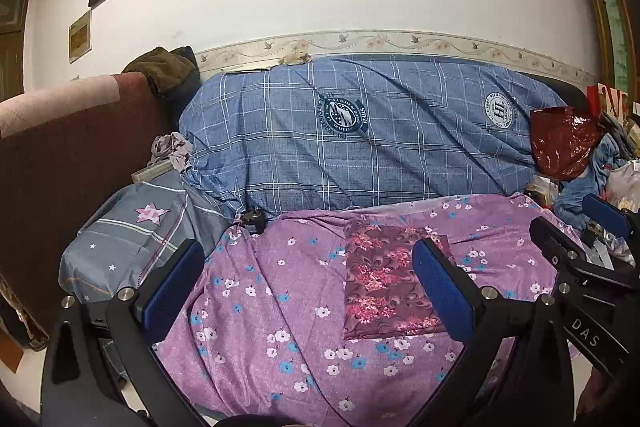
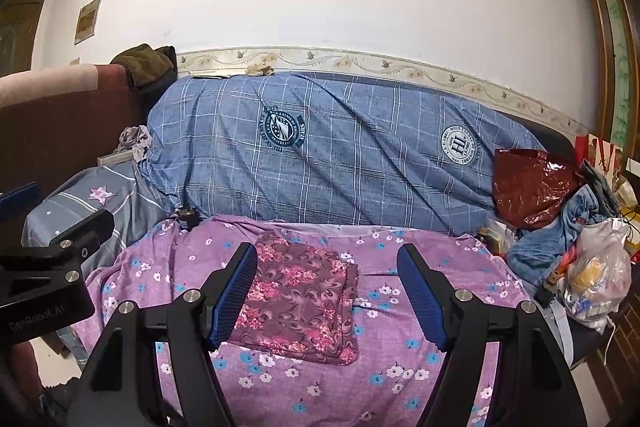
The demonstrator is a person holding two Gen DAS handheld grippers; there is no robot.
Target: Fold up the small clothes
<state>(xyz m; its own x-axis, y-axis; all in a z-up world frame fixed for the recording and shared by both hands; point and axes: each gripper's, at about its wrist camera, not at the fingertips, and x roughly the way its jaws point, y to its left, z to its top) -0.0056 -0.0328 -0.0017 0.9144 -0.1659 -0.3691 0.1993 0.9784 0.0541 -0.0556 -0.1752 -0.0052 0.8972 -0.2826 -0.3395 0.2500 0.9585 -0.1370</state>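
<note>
Right wrist: purple floral bedspread [image 2: 304, 379], white wall [image 2: 320, 7].

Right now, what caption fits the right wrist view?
Open tongs hover over a folded maroon floral cloth on a purple bedspread.

Open purple floral sheet [image 2: 304, 391] is left on every side of the folded maroon floral cloth [image 2: 298, 301], widest in front and to its right. Behind the cloth, passage is closed by the blue plaid quilt roll [image 2: 340, 163]. To the cloth's left a grey star pillow [image 1: 132, 235] intrudes; far right, a red plastic bag [image 2: 528, 187], denim garment [image 2: 560, 231] and clear bag [image 2: 600, 279] are heaped.
</note>
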